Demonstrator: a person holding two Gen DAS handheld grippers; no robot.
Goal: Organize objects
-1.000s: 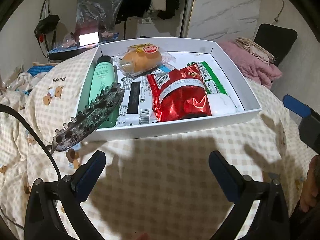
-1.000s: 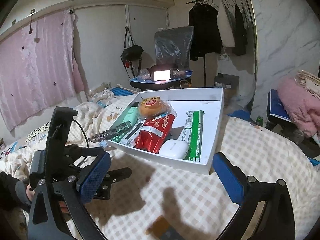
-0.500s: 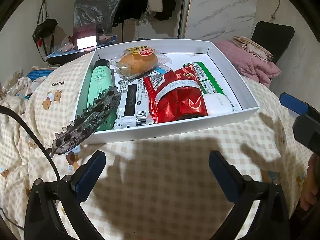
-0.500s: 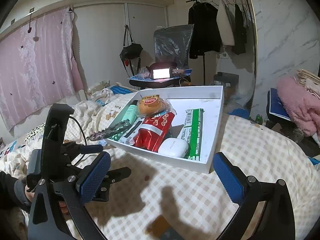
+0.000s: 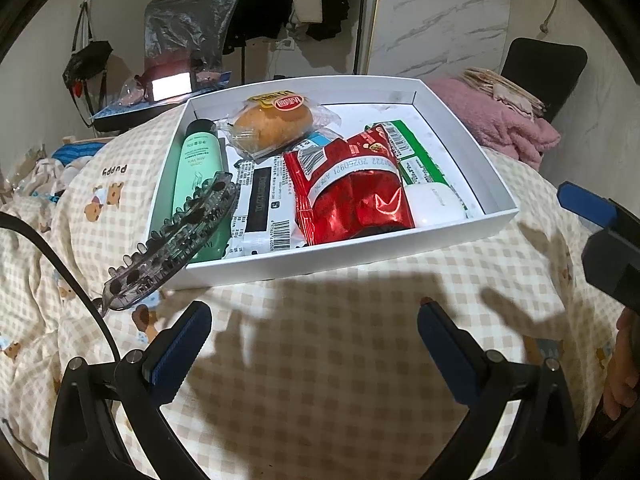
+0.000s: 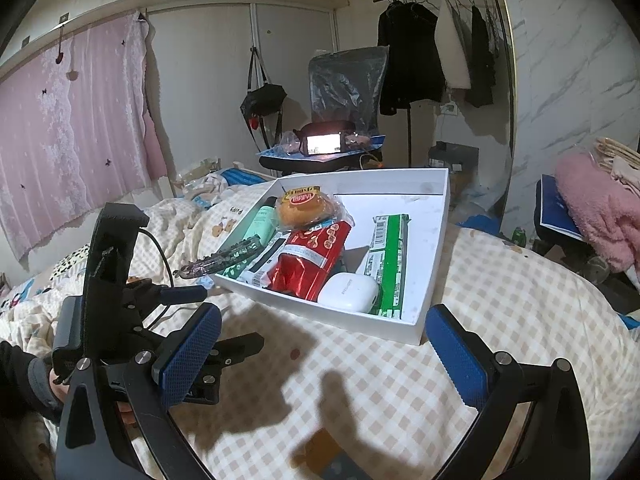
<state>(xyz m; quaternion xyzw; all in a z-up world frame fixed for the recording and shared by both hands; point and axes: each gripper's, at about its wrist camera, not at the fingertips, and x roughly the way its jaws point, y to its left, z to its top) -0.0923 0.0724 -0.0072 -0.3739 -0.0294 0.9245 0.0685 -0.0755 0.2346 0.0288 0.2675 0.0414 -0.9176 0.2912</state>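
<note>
The left claw (image 5: 314, 334) is wide open and holds nothing; it hangs over the checked bed cover (image 5: 320, 380), just in front of the white box (image 5: 360, 254). The right claw (image 6: 322, 338) is also spread wide and empty, near the right corner of the same box.

Inside the box most things already lie in rows. A green tube (image 5: 196, 184) lies along the left wall, then a white packet with a black label (image 5: 260, 208), a red foil snack bag (image 5: 352, 196), a small white case (image 5: 434, 204) and a long green box (image 5: 416, 160) behind it. A wrapped bun (image 5: 274, 126) rests at the far end, on top of the others.

One thing looks not finished: a dark translucent hair clip (image 5: 176, 240) lies across the front left corner of the box, half over the tube and half sticking out over the rim. I judge the task is nearly done. What is left is probably to put this clip fully inside.
</note>
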